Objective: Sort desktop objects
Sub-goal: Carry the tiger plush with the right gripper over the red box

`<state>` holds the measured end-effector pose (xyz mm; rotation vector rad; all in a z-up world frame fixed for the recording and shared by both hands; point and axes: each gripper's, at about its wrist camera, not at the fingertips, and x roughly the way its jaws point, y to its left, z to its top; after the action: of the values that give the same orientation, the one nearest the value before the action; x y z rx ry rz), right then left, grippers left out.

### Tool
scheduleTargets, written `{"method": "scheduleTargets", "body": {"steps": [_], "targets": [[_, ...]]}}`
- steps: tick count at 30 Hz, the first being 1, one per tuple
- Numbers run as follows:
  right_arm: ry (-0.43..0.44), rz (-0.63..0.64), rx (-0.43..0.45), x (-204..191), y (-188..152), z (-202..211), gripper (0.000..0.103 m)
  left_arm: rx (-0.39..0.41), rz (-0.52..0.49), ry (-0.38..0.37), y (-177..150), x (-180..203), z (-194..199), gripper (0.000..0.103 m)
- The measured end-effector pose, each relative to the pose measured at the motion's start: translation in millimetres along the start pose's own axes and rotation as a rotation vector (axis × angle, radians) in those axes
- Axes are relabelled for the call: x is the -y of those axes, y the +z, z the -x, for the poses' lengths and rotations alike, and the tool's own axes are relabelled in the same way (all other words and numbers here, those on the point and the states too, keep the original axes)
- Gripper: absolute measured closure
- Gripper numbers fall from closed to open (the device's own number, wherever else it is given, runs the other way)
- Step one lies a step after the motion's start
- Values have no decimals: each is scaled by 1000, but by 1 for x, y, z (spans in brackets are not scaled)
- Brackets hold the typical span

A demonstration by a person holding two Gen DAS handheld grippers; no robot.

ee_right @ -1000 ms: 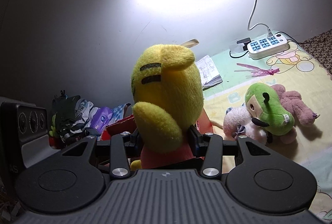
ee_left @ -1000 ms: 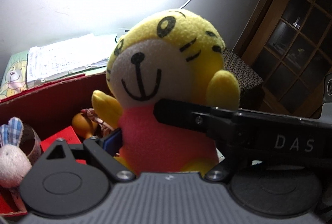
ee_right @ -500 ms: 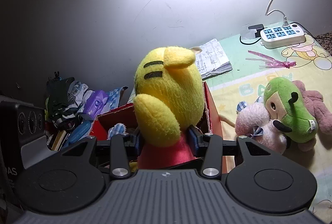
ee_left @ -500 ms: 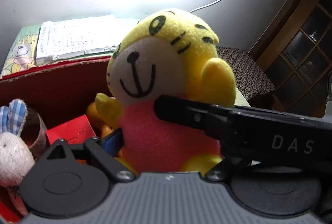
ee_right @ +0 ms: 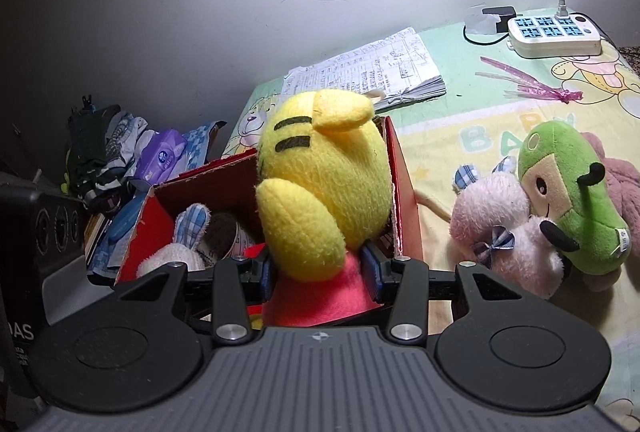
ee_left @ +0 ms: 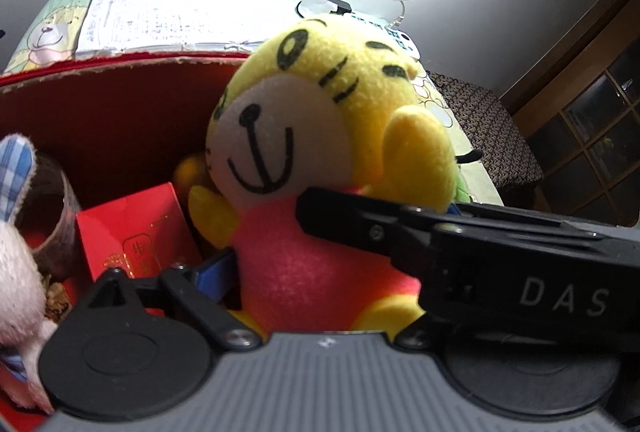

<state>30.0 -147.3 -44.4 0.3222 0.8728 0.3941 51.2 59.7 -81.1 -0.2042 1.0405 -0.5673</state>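
A yellow tiger plush (ee_left: 320,136) with a pink body faces the left wrist camera. Both grippers pinch its pink body. My left gripper (ee_left: 304,272) is shut on it, with one blue pad (ee_left: 216,272) at its left side. My right gripper (ee_right: 318,274) is shut on it from behind; the plush's back (ee_right: 324,184) fills the view. The plush hangs over the open red box (ee_right: 404,200). In the box lie a pink bunny plush (ee_right: 180,252), a tape roll (ee_left: 44,216) and a red packet (ee_left: 132,232).
On the bear-print mat (ee_right: 500,120) lie a green plush (ee_right: 568,200), a pink plush (ee_right: 504,228), a paper pad (ee_right: 372,68), a pink ribbon (ee_right: 528,84) and a power strip (ee_right: 552,32). Wipes and clutter (ee_right: 132,156) sit left of the box. A cabinet (ee_left: 592,112) stands right.
Both grippers have lowered the tiger plush toward the red box. The box and its contents now show larger and closer in both views.
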Motion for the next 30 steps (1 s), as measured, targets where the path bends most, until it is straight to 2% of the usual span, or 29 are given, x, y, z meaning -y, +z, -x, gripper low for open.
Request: {"method": "scheduleTargets", "body": {"steps": [2,4,8,11,14,16,19,23,30], "targets": [[0,-6,-12,0,1,-4,57,-14,2,19,-1,-3,-5,10],[-5,-26,-40,3,0,-13,54,-25,19,6,-2,-8,-10,10],[5,-34,-19,3,-3,-10,51,-17,-3,5,-3,-3,-8,10],[7,-51,32,6,-1,0,50,-26,-5,12,-1,-2,-10,10],[14,-67,147,8,7,15,50,-51,-1,20,1,-5,-15,10],[10,-48,200,5,13,17,58,-57,-6,24,1,-4,-16,10],[14,-27,200,2,18,5,72,-63,-13,35,-1,-3,-15,10],[2,-62,187,7,14,-12,73,-83,-37,84,0,2,-19,10],[-20,-93,168,18,9,-19,74,-98,-98,169,1,13,-25,11]]}}
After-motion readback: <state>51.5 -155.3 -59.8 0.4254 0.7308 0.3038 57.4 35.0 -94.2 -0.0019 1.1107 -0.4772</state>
